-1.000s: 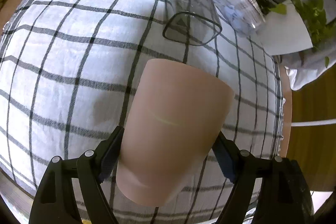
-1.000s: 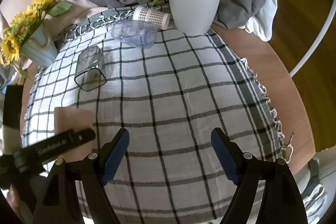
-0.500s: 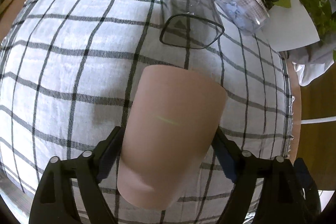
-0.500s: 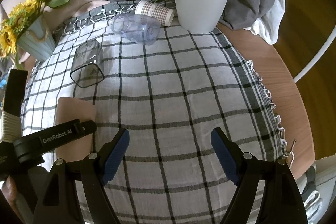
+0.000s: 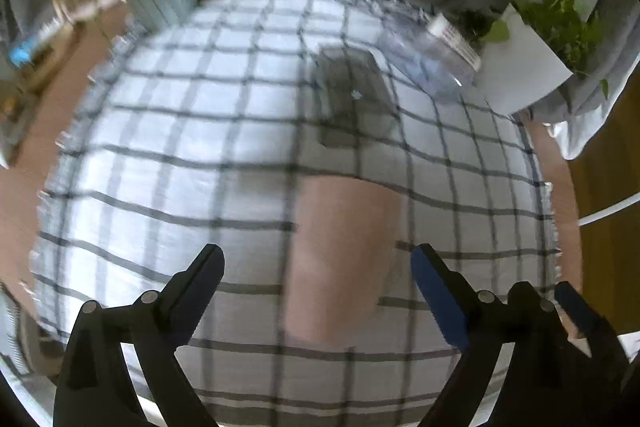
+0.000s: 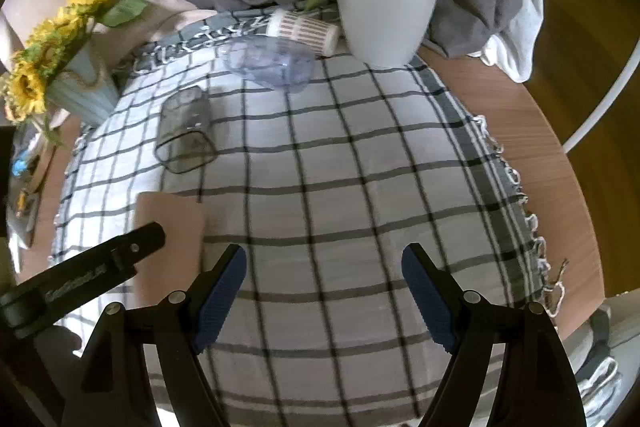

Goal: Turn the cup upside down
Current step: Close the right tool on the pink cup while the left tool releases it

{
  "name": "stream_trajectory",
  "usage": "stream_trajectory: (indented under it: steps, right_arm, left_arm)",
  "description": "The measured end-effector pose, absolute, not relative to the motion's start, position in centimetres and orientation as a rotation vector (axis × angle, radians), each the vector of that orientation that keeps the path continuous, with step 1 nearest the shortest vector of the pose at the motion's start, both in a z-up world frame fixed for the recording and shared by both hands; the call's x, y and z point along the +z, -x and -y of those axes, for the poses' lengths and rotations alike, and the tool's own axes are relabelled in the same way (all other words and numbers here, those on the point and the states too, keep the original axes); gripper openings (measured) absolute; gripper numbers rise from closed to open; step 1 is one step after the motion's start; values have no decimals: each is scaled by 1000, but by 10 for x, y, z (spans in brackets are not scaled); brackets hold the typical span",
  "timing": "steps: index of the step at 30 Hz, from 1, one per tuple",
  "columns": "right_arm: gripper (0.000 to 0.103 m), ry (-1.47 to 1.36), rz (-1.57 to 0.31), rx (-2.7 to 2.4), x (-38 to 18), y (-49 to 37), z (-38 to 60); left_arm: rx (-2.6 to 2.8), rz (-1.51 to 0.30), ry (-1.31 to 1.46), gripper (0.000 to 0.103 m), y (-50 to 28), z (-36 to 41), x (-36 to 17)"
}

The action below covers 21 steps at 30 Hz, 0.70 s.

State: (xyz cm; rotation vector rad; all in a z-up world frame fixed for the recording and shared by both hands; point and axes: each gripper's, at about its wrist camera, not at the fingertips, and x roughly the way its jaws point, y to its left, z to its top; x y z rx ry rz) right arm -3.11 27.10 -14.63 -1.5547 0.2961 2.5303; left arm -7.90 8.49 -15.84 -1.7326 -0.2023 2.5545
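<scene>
A pink cup (image 5: pixel 340 255) stands on the checked cloth with its wide end down, between and just beyond the fingers of my left gripper (image 5: pixel 316 291), which is open and clear of it. The cup also shows in the right wrist view (image 6: pixel 170 227), partly behind the left gripper's arm (image 6: pixel 92 271). My right gripper (image 6: pixel 322 291) is open and empty over the cloth, to the right of the cup.
A smoky glass tumbler (image 6: pixel 184 135) and a clear plastic cup (image 6: pixel 272 65) lie on their sides on the checked cloth (image 6: pixel 360 187). A patterned cup (image 6: pixel 304 31), white plant pot (image 6: pixel 384 15) and sunflower vase (image 6: pixel 80 83) stand at the back. The wooden table edge (image 6: pixel 560 167) is right.
My left gripper has opened, let go of the pink cup and drawn back and up. The cup now stands on the cloth. The right gripper has barely moved.
</scene>
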Motion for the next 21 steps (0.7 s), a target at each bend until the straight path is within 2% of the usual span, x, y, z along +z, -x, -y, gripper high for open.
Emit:
stream_trajectory:
  steps: [4, 21]
  right_arm:
    - [80, 1582, -310, 2567, -146, 30, -251]
    - [80, 1681, -312, 2674, -174, 29, -162]
  left_arm:
    - [2675, 106, 1700, 99, 64, -55, -149]
    - [2705, 6, 1806, 99, 30, 26, -180]
